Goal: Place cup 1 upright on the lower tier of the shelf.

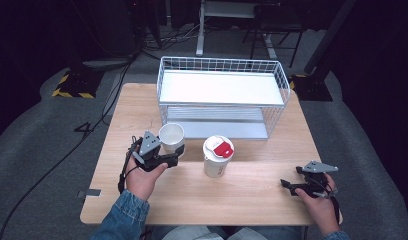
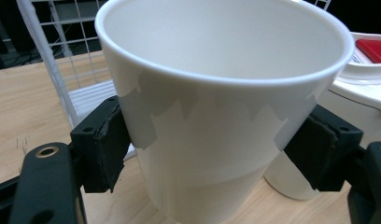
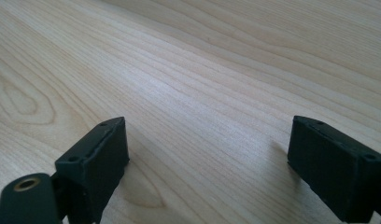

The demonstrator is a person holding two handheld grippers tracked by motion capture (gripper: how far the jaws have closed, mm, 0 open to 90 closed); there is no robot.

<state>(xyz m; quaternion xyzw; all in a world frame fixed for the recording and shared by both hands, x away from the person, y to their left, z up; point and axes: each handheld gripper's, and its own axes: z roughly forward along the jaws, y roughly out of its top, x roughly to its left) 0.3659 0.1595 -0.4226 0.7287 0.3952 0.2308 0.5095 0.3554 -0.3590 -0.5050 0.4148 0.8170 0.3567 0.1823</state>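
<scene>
High view first: our wire basket (image 1: 222,95) fills the table's (image 1: 142,105) far half, the lidded cup (image 1: 218,156) stands mid-table, and our left gripper (image 1: 167,159) clamps the open cup (image 1: 171,137) just before the basket. Swinging right could topple the lidded cup; leftward room is free. Our right gripper (image 1: 288,186) rests open, holding nothing.

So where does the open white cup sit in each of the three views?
High view: the open cup stands left of centre, in front of the wire basket, at the left hand-held gripper.
Left gripper view: the open cup sits dead centre between the two jaws.
Right gripper view: not in it; bare table.
Shared landmark: the lidded cup.
</scene>
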